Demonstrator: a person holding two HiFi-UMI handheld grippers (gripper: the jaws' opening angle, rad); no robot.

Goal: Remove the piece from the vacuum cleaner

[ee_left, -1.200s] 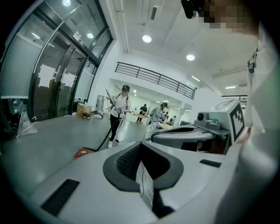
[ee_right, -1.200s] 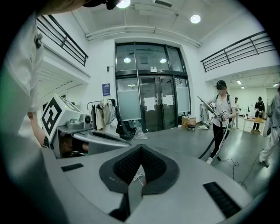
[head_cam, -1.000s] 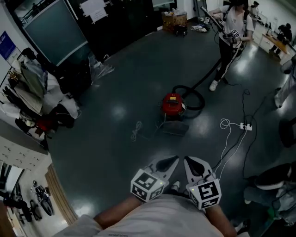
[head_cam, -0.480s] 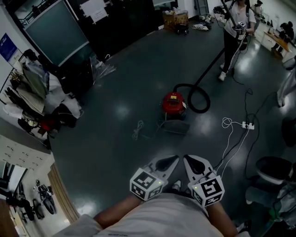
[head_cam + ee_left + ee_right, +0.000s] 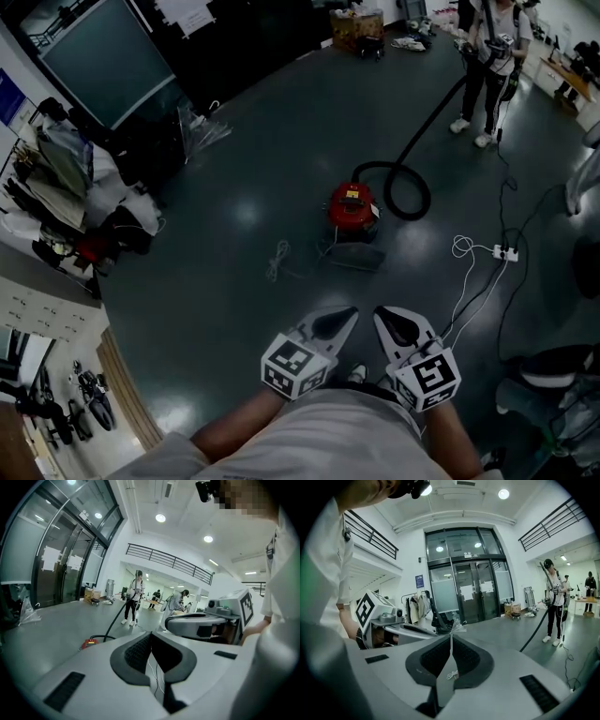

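Vacuum cleaner (image 5: 352, 208), a small red canister, sits on the dark floor well ahead of the person, with its black hose (image 5: 412, 150) curling off its right side and running up to a second person (image 5: 492, 47) who holds the far end. Which piece is meant cannot be told from here; the likeliest is the hose or a fitting on it. The canister looks like hard plastic, light enough to slide or roll when pulled, so it probably wants one gripper steadying the body. The hose is soft and springy and would stretch or slip under narrow pads; the stiff collar where it enters the canister looks the better place to take hold. A flat dark thing (image 5: 354, 258) lies just in front of the canister, too dim to name. The left gripper (image 5: 339, 321) and the right gripper (image 5: 394, 323) hang close to the person's body, side by side, each with its jaws pressed together on nothing, both far from the machine
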